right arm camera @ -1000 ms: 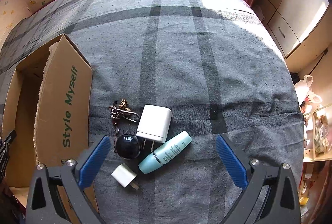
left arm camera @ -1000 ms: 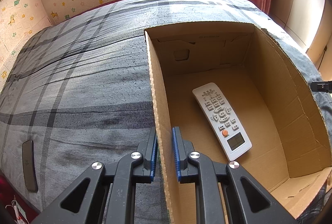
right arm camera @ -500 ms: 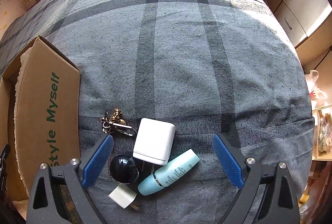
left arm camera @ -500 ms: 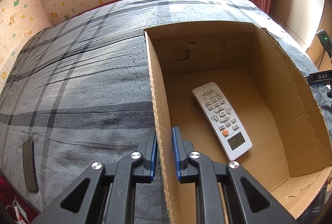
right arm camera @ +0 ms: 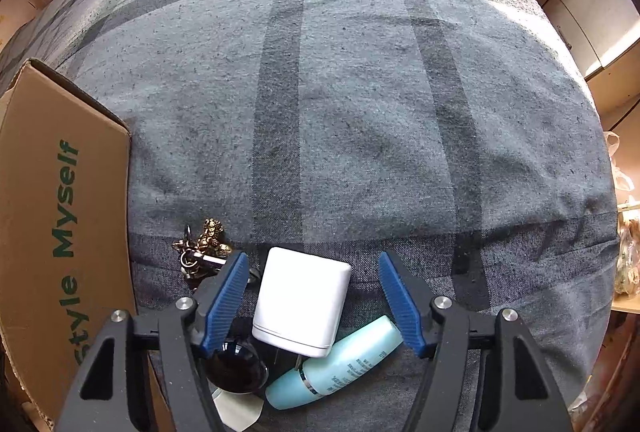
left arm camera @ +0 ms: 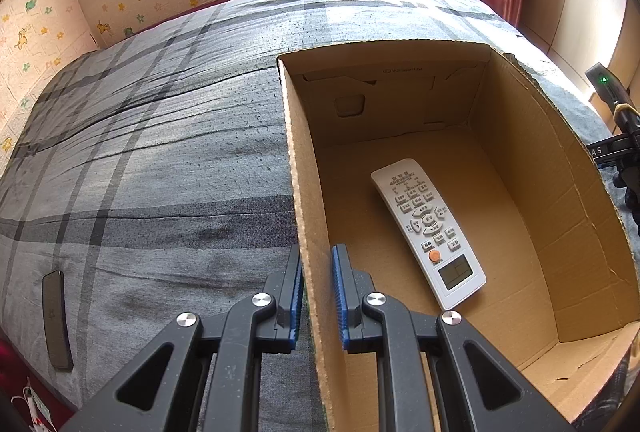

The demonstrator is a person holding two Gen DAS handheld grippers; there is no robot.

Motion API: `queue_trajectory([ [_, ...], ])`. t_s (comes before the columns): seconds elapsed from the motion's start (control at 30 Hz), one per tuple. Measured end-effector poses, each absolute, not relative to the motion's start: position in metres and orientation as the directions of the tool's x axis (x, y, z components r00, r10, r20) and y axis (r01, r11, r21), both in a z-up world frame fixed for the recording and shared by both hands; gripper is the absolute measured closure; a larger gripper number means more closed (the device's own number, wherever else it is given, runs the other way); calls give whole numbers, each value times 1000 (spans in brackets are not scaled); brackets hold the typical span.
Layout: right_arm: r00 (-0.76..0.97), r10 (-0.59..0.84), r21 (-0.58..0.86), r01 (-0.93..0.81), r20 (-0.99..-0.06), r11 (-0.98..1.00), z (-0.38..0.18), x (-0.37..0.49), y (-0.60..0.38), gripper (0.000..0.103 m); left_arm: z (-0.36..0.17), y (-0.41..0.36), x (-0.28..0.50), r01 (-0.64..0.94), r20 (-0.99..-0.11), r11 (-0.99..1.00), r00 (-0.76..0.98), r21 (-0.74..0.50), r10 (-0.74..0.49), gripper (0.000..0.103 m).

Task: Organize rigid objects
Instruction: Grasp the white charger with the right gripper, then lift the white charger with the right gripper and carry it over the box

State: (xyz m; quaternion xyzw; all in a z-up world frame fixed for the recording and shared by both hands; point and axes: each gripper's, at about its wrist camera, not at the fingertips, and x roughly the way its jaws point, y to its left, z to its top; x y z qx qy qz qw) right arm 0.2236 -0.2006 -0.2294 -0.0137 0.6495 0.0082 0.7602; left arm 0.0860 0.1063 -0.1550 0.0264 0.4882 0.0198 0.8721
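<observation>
My left gripper (left arm camera: 317,296) is shut on the left wall of an open cardboard box (left arm camera: 308,192) that sits on the bed. A white remote control (left arm camera: 428,232) lies on the box floor. In the right wrist view my right gripper (right arm camera: 312,298) points down over a white charger block (right arm camera: 302,302); its jaws are closing, the block is between them and the pads stand clear of it. Beside the block lie a pale blue tube (right arm camera: 340,364), a black ball (right arm camera: 236,366), a small white plug (right arm camera: 236,408) and a brass keychain (right arm camera: 202,246).
The bed has a grey plaid cover (right arm camera: 360,112). The box's outer side (right arm camera: 60,232), printed "Style Myself", stands left of the small items. A dark flat object (left arm camera: 56,318) lies near the bed's left edge. Cabinets and a shelf stand beyond the right edge.
My right gripper came down over the small items and its jaws narrowed around the white charger block. The left gripper and box stayed still.
</observation>
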Motion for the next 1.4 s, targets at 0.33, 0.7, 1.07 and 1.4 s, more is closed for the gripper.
queue_trajectory([
  [0.33, 155, 11, 10, -9, -988, 1000, -234, 235, -205, 55, -155, 105, 86, -8, -850, 997, 523, 70, 64, 88],
  [0.7, 220, 18, 12, -27, -975, 1000, -200, 216, -212, 56, -155, 102, 86, -7, -849, 997, 523, 79, 71, 88],
  [1.07, 272, 14, -1, -55, -962, 999, -170, 206, -202, 58, -155, 102, 87, -7, -849, 997, 523, 81, 73, 88],
  [1.4, 312, 38, 7, -100, -949, 995, -142, 199, -190, 58, -154, 103, 87, -8, -850, 997, 522, 78, 71, 88],
])
